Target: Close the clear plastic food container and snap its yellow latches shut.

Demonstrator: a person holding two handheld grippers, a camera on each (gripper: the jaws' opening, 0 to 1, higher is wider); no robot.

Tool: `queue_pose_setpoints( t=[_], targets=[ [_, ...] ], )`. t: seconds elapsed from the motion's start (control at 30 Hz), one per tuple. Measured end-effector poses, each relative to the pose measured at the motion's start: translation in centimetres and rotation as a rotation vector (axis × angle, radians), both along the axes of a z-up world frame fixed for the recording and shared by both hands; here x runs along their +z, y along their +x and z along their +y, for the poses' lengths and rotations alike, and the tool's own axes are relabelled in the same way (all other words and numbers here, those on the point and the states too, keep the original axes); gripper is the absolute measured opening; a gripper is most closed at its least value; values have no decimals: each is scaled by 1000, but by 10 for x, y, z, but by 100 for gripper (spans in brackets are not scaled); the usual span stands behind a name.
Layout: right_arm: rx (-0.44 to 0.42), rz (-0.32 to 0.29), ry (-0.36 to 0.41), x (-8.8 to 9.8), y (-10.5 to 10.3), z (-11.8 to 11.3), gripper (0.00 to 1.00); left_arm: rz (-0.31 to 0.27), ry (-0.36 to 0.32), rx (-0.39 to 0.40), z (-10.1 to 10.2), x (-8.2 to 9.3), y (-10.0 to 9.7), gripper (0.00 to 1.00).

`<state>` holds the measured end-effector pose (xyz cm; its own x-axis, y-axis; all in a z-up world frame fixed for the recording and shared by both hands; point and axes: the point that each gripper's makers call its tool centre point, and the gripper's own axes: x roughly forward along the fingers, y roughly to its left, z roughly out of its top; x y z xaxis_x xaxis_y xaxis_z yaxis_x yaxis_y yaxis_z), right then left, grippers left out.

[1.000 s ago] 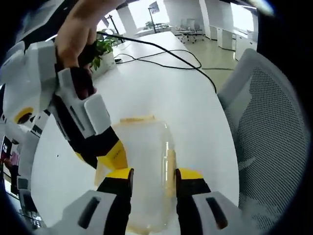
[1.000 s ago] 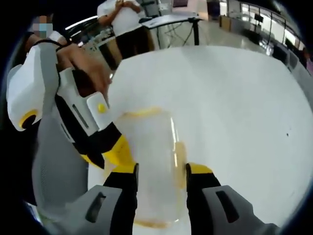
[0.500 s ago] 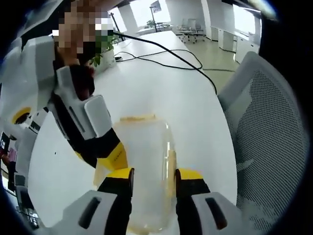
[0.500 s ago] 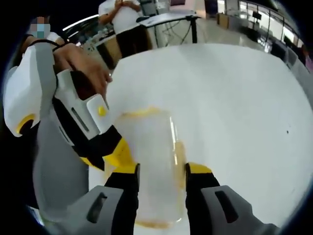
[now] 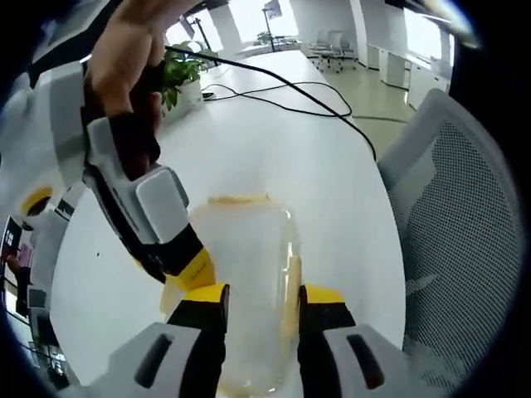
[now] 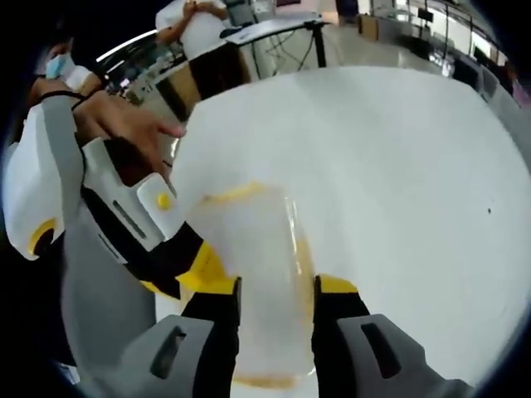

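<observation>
1. Left gripper (image 5: 252, 298) low over white table (image 5: 332, 166), jaws pinching clear container (image 5: 249, 265).
2. Right gripper (image 6: 277, 290) opposite, jaws pinching the same container between them.
3. Hand (image 5: 129, 50) gripping the handle, angled downward.

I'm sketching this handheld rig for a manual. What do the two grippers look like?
Left gripper: grey-white moulded bodies with dark slots, black jaws capped yellow. Right gripper: the same. Seen from the side, each has a white-and-black shell with yellow accents.

One clear food container (image 5: 249, 282) on one white table (image 5: 274, 157); two grippers (image 5: 253, 311) (image 6: 274, 303), one mesh chair (image 5: 465, 249), one potted plant (image 5: 178, 79).
</observation>
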<state>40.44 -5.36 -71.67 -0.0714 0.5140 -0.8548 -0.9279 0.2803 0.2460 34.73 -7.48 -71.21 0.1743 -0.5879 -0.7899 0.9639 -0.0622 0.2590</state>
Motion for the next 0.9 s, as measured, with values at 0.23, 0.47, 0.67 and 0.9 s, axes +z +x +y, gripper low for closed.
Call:
queue_pose_setpoints(
  t=[0.23,0.47,0.67,0.9],
  targets=[
    [-14,-9,-3,0,3,0,30,-19,-1,0,1,0,0,26],
    [-26,-20,5,0,8,-2,30,-58,-22,-9,-1,-1,2,25],
    [-27,-19,23,0,11,-2,30,-48,-13,-24,0,-1,0,26],
    [-13,-22,39,1,11,0,31,0,-6,-27,0,2,0,27]
  ],
)
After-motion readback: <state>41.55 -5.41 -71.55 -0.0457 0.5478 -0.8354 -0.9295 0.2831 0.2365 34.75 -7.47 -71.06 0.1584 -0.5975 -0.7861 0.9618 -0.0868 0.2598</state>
